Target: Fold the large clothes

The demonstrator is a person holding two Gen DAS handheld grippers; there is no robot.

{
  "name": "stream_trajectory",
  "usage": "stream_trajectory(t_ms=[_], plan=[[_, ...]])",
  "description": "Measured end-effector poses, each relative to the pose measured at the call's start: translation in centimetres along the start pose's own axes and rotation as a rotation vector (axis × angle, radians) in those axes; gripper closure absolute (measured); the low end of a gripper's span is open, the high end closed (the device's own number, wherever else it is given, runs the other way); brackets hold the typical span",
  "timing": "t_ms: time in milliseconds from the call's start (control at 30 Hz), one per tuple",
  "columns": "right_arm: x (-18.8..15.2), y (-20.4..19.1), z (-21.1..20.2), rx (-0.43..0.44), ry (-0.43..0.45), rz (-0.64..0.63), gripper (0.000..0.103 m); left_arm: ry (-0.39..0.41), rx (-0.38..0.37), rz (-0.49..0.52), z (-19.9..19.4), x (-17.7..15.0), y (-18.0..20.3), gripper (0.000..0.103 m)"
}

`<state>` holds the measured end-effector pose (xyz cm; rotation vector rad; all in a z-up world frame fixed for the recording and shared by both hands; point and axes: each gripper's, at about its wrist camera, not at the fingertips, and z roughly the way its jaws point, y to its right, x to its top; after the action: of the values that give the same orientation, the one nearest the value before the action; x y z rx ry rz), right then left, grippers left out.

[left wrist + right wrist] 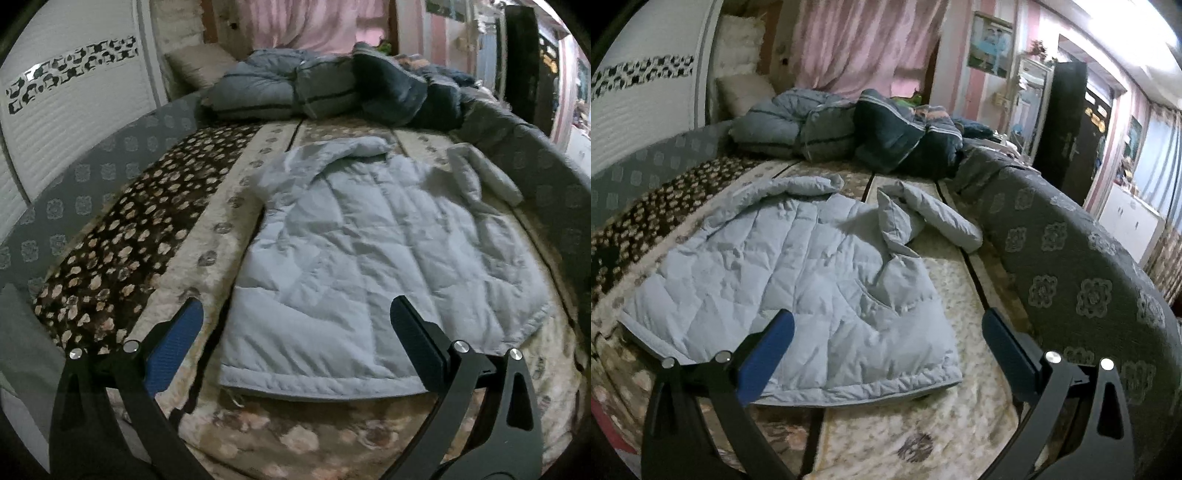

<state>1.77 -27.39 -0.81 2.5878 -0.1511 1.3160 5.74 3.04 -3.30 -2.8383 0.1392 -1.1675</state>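
pale blue quilted jacket (376, 258) flat on patterned bed (122, 229)

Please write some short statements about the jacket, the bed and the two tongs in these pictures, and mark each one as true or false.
1. The pale blue quilted jacket lies spread on the patterned bed cover. True.
2. The left tongs are clamped on the hem. False: open, holding nothing.
3. The right tongs are open. True.
4. One sleeve lies crumpled beside the jacket body. True.
5. The folded grey-blue quilts cover the jacket. False: they sit beyond it.
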Motion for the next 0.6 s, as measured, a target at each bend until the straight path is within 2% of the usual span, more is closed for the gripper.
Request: stream_trajectory(t_ms=[167,267,400,500,600], plan=[[0.1,1.3,5.1,0.037,-0.074,0.011,0.002,-0.049,-0.001,-0.016,4.4,0.3,-1.7,0.003],[-0.2,1.8,8.7,0.025,-0.126,-0.001,0.002,-0.057,0.039,0.006,7.3,0.7,-2.2,0.003],[-0.2,3.1,13.5,0.015,-0.178,-0.001,0.002,-0.084,0.036,0.003,11.2,1.3,-3.2,0.003],[0.1,4.4,16.6,0.022,-0.200,0.020,0.002,-0.140,0.005,-0.019,15.2,1.9,-4.3,0.003],[-0.2,5.3,21.0,0.025,-0.257,-0.002,0.002,-0.189,-0.026,-0.039,17.9,1.9,-4.8,0.003]])
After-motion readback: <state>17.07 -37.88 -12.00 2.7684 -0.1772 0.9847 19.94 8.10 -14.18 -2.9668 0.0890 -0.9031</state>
